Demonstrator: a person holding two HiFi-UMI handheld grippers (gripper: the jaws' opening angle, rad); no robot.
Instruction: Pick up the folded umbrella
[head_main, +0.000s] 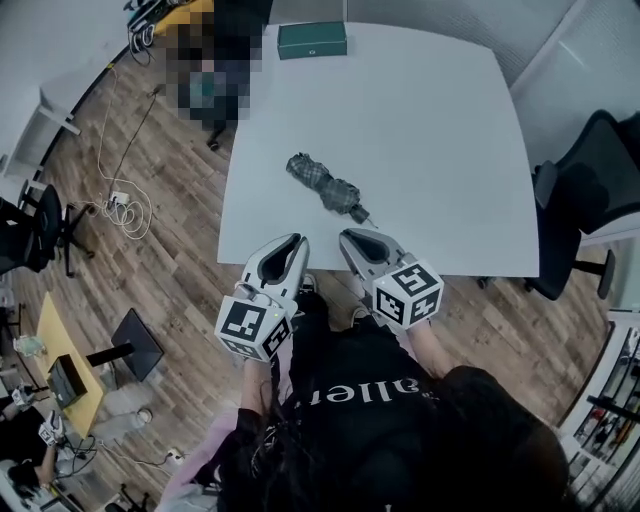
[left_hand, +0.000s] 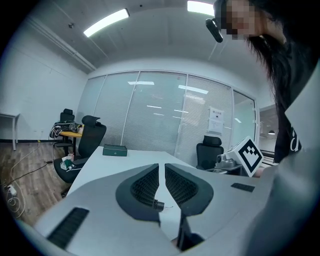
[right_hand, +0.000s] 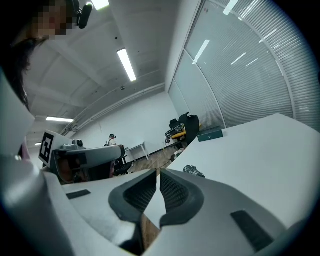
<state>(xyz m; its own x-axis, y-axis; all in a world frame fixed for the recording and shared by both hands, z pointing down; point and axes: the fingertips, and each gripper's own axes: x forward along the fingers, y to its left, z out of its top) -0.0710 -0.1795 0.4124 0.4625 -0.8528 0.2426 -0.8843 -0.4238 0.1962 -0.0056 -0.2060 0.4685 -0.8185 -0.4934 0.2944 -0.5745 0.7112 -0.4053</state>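
While the head view shows the whole folded umbrella on the bench, the right gripper, closed and empty, glimpses only its end; left gripper closed, empty too.

Bright, even light — fisheye-warped edges

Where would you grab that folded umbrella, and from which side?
Probably across its bundled middle: the folded umbrella lies flat and diagonal, thin end nearest the right gripper, so come from the near edge, jaws spanning its width.
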